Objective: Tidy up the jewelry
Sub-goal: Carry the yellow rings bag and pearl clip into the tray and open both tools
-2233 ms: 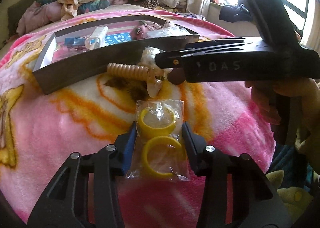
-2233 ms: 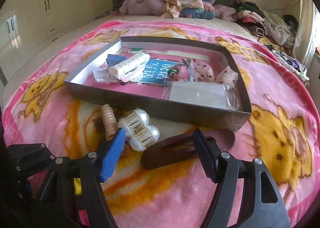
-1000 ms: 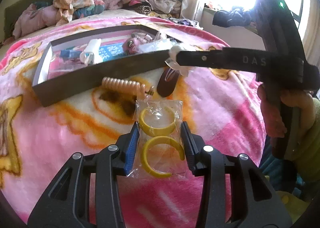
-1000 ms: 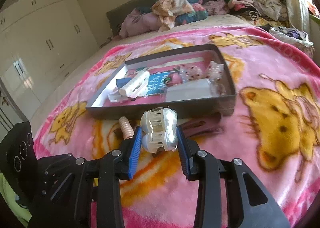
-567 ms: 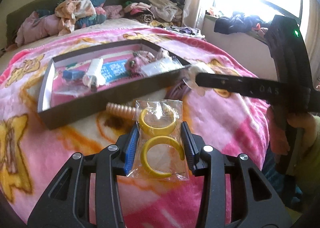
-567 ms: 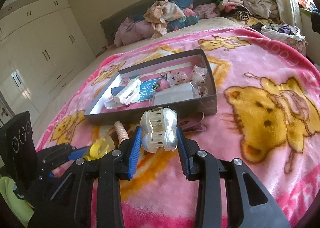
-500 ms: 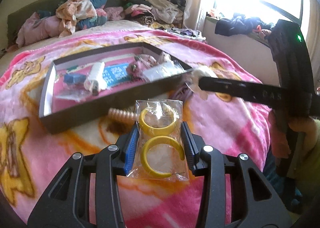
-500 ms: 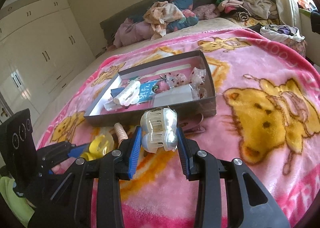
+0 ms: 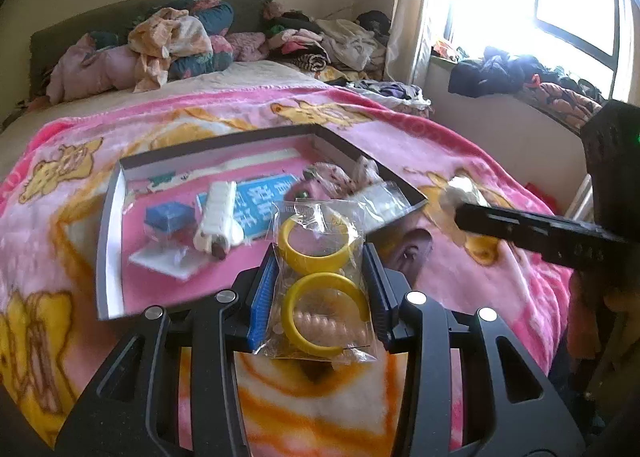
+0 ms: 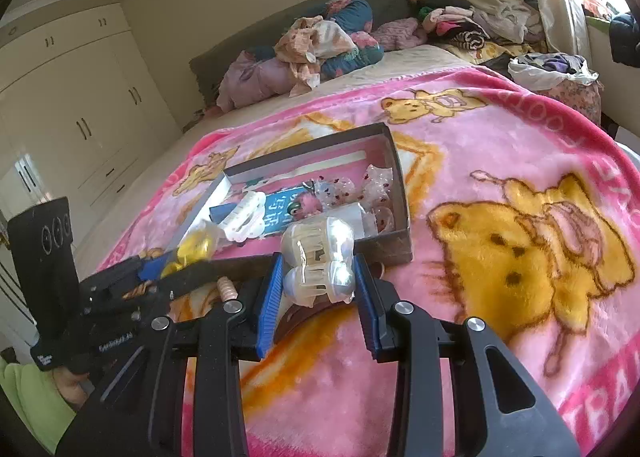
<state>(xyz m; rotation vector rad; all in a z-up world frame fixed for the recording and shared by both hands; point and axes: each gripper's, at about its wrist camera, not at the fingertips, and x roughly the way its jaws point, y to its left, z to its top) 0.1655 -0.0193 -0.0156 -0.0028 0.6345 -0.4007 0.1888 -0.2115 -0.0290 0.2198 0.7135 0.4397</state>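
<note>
My left gripper (image 9: 320, 289) is shut on a clear bag with two yellow bangles (image 9: 320, 277) and holds it above the near edge of the dark open box (image 9: 105, 225). My right gripper (image 10: 318, 289) is shut on a white hair claw clip (image 10: 320, 261), lifted just in front of the box (image 10: 400, 193). In the left wrist view the right gripper with the clip (image 9: 460, 197) is at the right of the box. The box holds a white clip (image 9: 218, 213), a blue card (image 9: 260, 201) and several small bags.
A brown hair clip (image 9: 412, 245) and a peach spiral hair tie (image 10: 226, 289) lie on the pink blanket (image 10: 520, 241) in front of the box. Piled clothes (image 9: 168, 45) lie at the bed's head. A window sill with clothes (image 9: 520, 77) is at the right, wardrobes (image 10: 68, 105) at the left.
Both grippers have risen with their loads. The left gripper has moved forward so the bag now hangs over the box's near edge; the right gripper has lifted and drawn back from the box.
</note>
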